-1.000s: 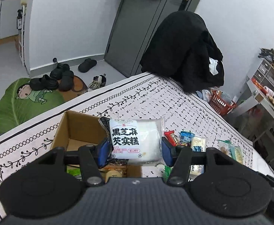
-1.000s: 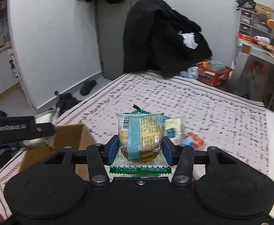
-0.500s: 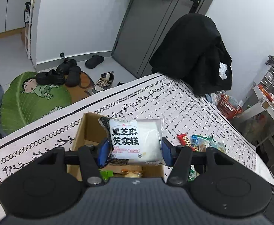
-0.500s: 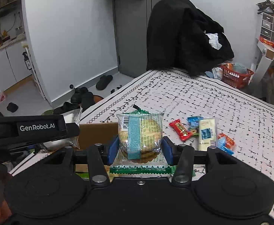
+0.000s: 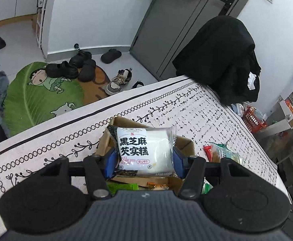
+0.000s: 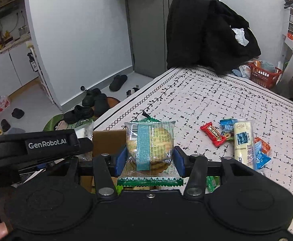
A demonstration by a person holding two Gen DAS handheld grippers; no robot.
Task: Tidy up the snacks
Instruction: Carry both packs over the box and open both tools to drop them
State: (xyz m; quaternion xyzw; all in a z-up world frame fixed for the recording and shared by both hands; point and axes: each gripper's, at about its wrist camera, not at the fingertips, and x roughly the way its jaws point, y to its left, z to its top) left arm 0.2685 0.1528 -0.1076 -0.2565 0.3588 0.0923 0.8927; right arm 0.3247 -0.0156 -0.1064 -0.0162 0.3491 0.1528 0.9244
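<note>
My left gripper [image 5: 143,158] is shut on a white cake packet [image 5: 144,150] with black lettering, held just above an open cardboard box [image 5: 184,143] that has snacks inside. My right gripper [image 6: 149,160] is shut on a clear biscuit packet [image 6: 150,140] with a teal stripe and green seams. In the right wrist view the left gripper's black body [image 6: 36,146] crosses the left side, and the cardboard box [image 6: 108,140] shows behind it. Several loose snacks lie on the patterned cloth: a red candy bar [image 6: 212,133] and a pale long packet [image 6: 243,142].
The table's patterned cloth [image 5: 186,100] ends at a black-lined edge on the left. A chair draped with a black coat [image 5: 220,56] stands at the far end. Shoes and a green leaf mat [image 5: 40,94] lie on the floor. A red basket [image 6: 264,74] sits far right.
Both grippers have moved sideways over the table with their packets still held. The box now sits directly under the left gripper, and more of the loose snacks show at the right.
</note>
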